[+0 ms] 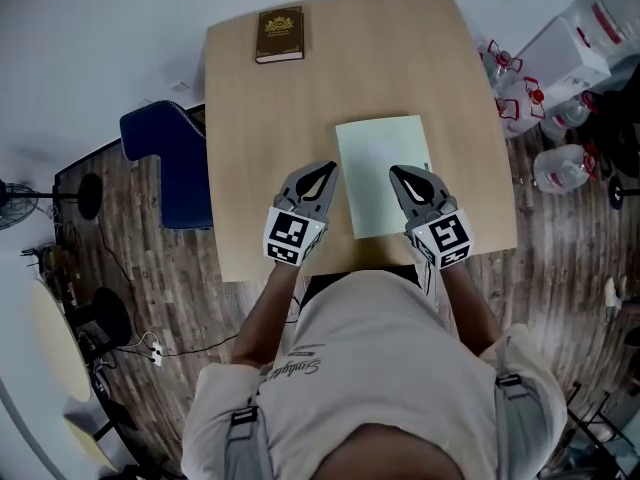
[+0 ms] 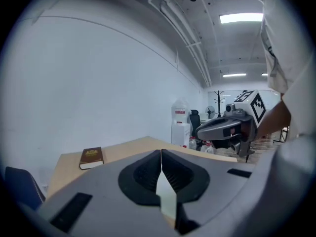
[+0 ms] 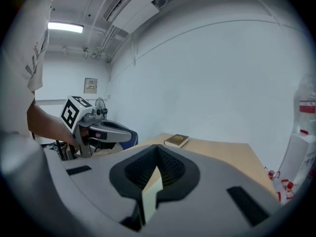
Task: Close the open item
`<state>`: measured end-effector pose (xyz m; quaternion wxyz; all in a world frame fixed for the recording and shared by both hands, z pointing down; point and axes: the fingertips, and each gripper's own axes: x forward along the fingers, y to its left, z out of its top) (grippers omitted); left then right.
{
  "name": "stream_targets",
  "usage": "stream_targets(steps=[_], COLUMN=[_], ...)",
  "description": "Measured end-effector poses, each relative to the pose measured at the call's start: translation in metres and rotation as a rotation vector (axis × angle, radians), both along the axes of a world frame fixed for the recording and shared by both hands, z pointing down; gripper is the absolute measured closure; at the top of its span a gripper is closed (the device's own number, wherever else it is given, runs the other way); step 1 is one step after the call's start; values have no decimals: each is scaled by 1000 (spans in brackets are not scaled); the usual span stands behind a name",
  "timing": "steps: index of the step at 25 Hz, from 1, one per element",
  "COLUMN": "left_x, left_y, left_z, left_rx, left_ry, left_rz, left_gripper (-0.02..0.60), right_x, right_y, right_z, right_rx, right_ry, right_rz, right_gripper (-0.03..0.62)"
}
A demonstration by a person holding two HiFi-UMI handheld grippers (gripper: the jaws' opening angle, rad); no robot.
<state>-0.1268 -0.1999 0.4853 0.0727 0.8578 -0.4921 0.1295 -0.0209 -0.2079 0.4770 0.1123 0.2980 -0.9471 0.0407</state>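
Observation:
A pale green booklet [image 1: 383, 163] lies flat and closed on the wooden table [image 1: 260, 128], near its front edge. A brown hardcover book [image 1: 279, 34] lies shut at the table's far left corner; it also shows as the brown book [image 2: 92, 157] and the brown book [image 3: 177, 140] in the two gripper views. My left gripper [image 1: 328, 168] is shut and empty, just left of the booklet. My right gripper [image 1: 397, 171] is shut too, its tips over the booklet's right half. The left gripper [image 2: 161, 152] and right gripper [image 3: 158, 148] each show their jaws pressed together, holding nothing.
A blue chair [image 1: 170, 163] stands at the table's left side. Several large water bottles [image 1: 560, 58] crowd the floor at the right. A fan [image 1: 15, 203] and a pale round table [image 1: 55, 343] are on the left. Cables run over the wooden floor.

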Motion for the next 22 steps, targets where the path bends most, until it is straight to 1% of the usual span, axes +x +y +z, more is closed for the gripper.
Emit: stream_targets(steps=[2,5,9,15,18,22], left_x=[-13,-30,-48,-70,-77,-79], left_y=[-1,-1,-6,-9,-12,-11], left_z=[-16,-36,-64,-99,-113,-123], left_rx=[27,53,102,187,222,247], left_ry=[31,43,69,76,74,60], left_rz=[-30,-66,-83,-118,-131,-136], left_gripper=[566,566,566,566,566,566], right_x=[-13,-28,-42,-45,-45,-44], right_y=[-5,-9,-18,-23,-26,-26], right_z=[-18,-45,-75,-110,-121,-130], right_rx=[37,87,162,248,298,321], right_ry=[-9,-32,-50,-69,-61,-65], right_rz=[-18,-40,-52,-37,-36,-23], right_gripper=[605,605,605,605,605,605])
